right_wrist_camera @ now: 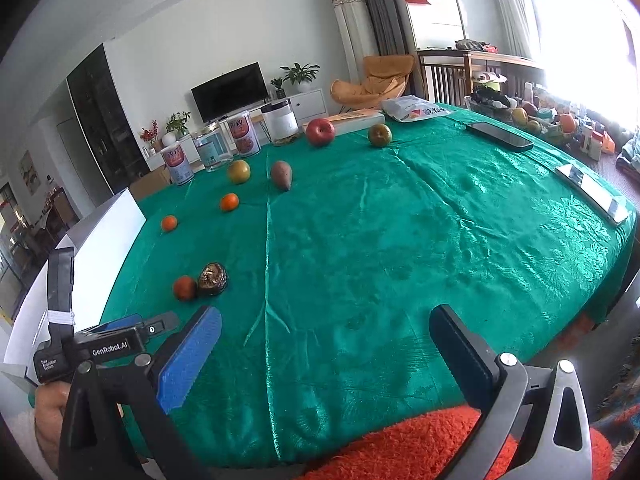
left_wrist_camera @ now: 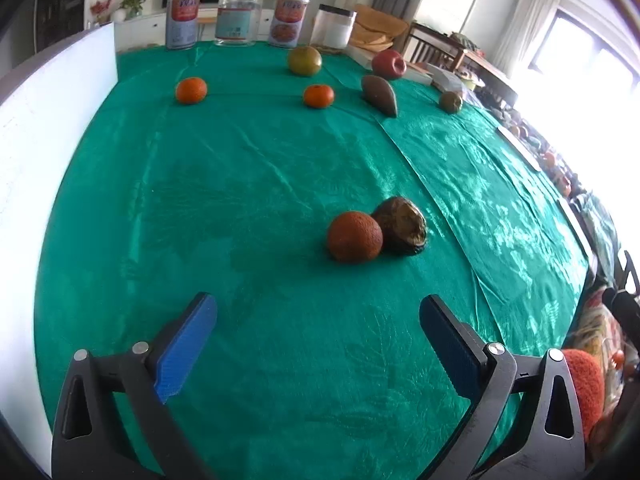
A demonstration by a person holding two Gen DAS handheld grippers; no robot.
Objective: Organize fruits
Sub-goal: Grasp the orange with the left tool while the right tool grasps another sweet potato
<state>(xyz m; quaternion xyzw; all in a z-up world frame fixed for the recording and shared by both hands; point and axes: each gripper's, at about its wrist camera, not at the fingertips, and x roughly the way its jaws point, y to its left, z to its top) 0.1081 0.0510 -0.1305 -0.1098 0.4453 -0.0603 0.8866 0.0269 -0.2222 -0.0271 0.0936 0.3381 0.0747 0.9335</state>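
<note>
Fruit lies scattered over a table (left_wrist_camera: 240, 208) draped in shiny green cloth, seen from two hand-held grippers poised at its near edge. The left gripper (left_wrist_camera: 318, 344) hovers above the cloth with its blue-padded jaws spread wide and nothing between them; just ahead of it a dark orange (left_wrist_camera: 354, 236) sits touching a shrivelled brown fruit (left_wrist_camera: 402, 220). Farther back, two small oranges (left_wrist_camera: 191, 90) (left_wrist_camera: 318, 96) rest well apart, with a green-yellow apple (left_wrist_camera: 305, 61) behind them, a brown sweet potato (left_wrist_camera: 379, 94) to the right, a red apple (left_wrist_camera: 389, 64) near the far edge and a small greenish fruit (left_wrist_camera: 450, 101) beyond. Two tins, a glass jar (left_wrist_camera: 236, 16) and a white canister (left_wrist_camera: 333, 26) line the far edge of the table.

The right gripper (right_wrist_camera: 324, 352) is likewise open and empty, held over the near edge above an orange fuzzy sleeve (right_wrist_camera: 420, 440). In its view a black phone (right_wrist_camera: 500, 135) lies on the cloth at far right, and the left gripper's body shows at lower left.
</note>
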